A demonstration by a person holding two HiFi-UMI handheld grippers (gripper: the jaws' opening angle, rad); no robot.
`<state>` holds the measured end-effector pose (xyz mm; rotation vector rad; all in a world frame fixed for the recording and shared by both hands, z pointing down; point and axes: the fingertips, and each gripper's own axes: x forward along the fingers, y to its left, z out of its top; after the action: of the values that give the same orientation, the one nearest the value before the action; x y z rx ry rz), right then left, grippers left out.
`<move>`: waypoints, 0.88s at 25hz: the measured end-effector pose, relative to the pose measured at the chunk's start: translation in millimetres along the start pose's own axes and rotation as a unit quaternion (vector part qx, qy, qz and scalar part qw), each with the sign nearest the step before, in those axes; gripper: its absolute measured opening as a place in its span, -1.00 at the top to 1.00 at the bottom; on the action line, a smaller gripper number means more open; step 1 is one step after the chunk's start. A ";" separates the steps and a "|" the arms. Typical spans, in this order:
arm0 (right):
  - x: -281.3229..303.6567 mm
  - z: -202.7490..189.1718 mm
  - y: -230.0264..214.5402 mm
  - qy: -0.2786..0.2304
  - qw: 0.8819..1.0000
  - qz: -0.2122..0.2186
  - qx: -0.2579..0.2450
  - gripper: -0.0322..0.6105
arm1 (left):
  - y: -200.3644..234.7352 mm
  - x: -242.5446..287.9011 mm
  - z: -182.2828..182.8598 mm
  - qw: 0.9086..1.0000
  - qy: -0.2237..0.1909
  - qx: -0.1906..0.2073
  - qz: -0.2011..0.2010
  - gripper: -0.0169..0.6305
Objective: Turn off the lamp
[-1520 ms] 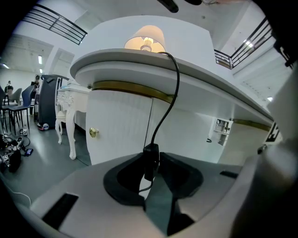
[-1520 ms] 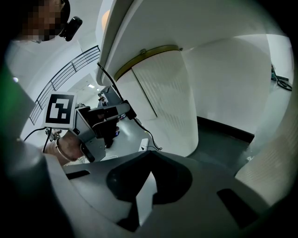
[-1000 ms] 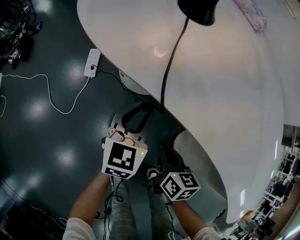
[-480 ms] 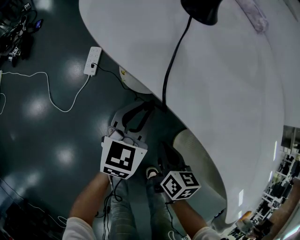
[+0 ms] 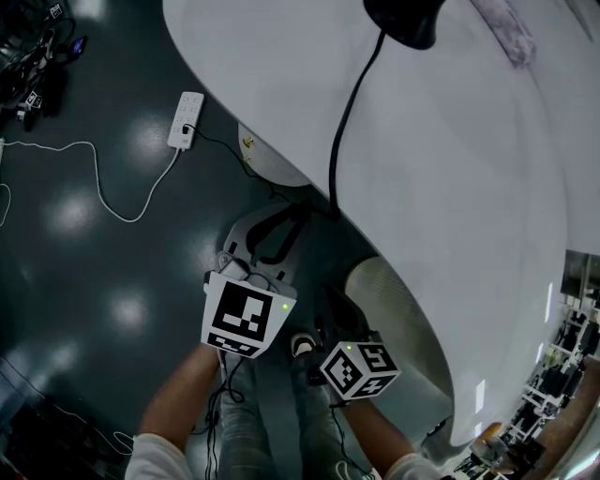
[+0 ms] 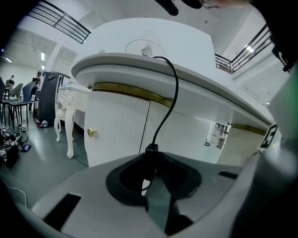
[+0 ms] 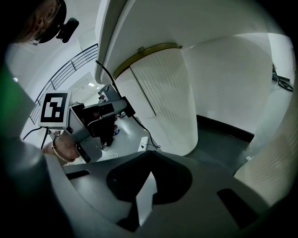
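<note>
Lamp (image 5: 403, 23) stands on the white table (image 5: 469, 187); the warm glow seen earlier on the tabletop is gone. Left gripper (image 6: 151, 157) pinches the cord switch (image 6: 151, 148) below the table edge. Right gripper (image 7: 148, 175): jaws pressed together, empty.

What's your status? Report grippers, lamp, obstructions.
Left gripper jaws shut on cord switch. Right gripper shut, empty. Lamp dark. Nothing blocking.

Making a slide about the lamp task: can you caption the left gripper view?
Left gripper shut on the inline switch of the black cord hanging over the white table's edge.
</note>
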<state>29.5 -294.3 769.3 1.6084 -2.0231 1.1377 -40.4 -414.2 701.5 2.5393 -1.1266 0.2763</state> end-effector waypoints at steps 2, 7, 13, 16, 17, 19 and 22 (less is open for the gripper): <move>-0.8 -0.3 0.0 0.000 1.000 0.000 0.000 0.90 | -0.2 -1.1 -0.6 1.000 0.001 0.000 0.000 0.70; -1.0 0.2 2.0 -0.001 1.000 0.000 -0.002 0.90 | 1.2 -3.7 -1.1 1.000 0.005 0.008 0.006 0.70; -0.7 -1.2 2.5 0.000 1.000 0.000 -0.004 0.90 | 2.7 -3.1 -3.4 1.000 0.010 0.014 0.017 0.70; -1.7 -1.9 3.7 0.001 1.000 -0.001 -0.004 0.90 | 4.4 -3.1 -2.9 1.000 0.010 0.003 0.019 0.70; -2.0 -1.7 4.5 0.001 1.000 -0.001 -0.005 0.90 | 4.9 -2.9 -2.5 1.000 0.011 0.001 0.020 0.70; -2.3 -0.8 6.3 0.001 1.000 0.001 -0.006 0.90 | 5.3 -2.2 -1.9 1.000 0.016 0.000 0.020 0.70; -2.2 0.4 8.3 0.002 1.000 0.004 -0.008 0.90 | 4.7 -1.4 -0.6 1.000 0.018 -0.001 0.015 0.70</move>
<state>22.6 -292.7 764.4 1.5916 -2.0327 1.1236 -44.9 -415.9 702.7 2.5061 -1.1525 0.3274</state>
